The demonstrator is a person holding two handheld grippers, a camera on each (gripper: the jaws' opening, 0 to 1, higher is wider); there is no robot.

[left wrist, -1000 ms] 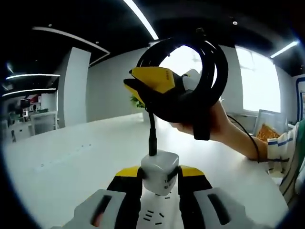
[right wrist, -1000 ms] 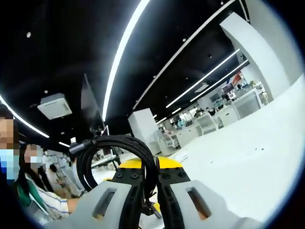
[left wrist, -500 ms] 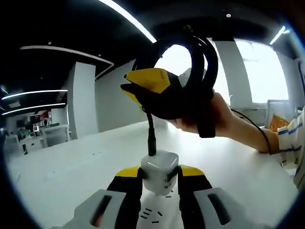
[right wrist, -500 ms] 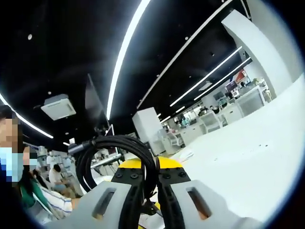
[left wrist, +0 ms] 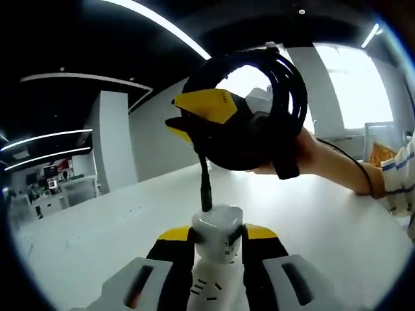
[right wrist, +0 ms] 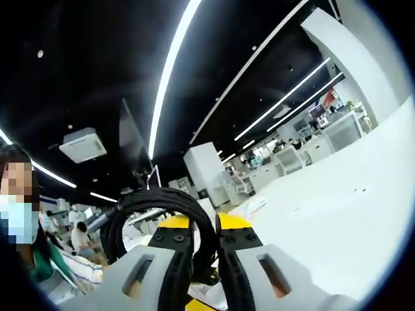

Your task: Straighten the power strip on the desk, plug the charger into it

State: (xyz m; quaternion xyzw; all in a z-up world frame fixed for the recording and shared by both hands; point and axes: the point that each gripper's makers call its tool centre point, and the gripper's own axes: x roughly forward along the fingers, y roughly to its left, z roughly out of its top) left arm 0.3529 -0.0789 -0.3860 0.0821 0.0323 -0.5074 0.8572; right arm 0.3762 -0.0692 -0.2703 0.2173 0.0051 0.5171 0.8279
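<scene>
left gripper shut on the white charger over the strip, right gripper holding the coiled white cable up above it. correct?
One thing is off: the coiled cable is black, not white. The left gripper view shows it, held up by the right gripper above the white charger, which the left gripper is shut on over the power strip. The rest stands.

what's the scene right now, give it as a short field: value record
left gripper: shut on the white charger, just above the power strip
charger: upright, black cable leaving its top
power strip: white, sockets visible between the jaws, on the desk
right gripper: shut on the coiled black cable, held up above the charger
plugged in: cannot tell
person: hand behind the right gripper
</scene>
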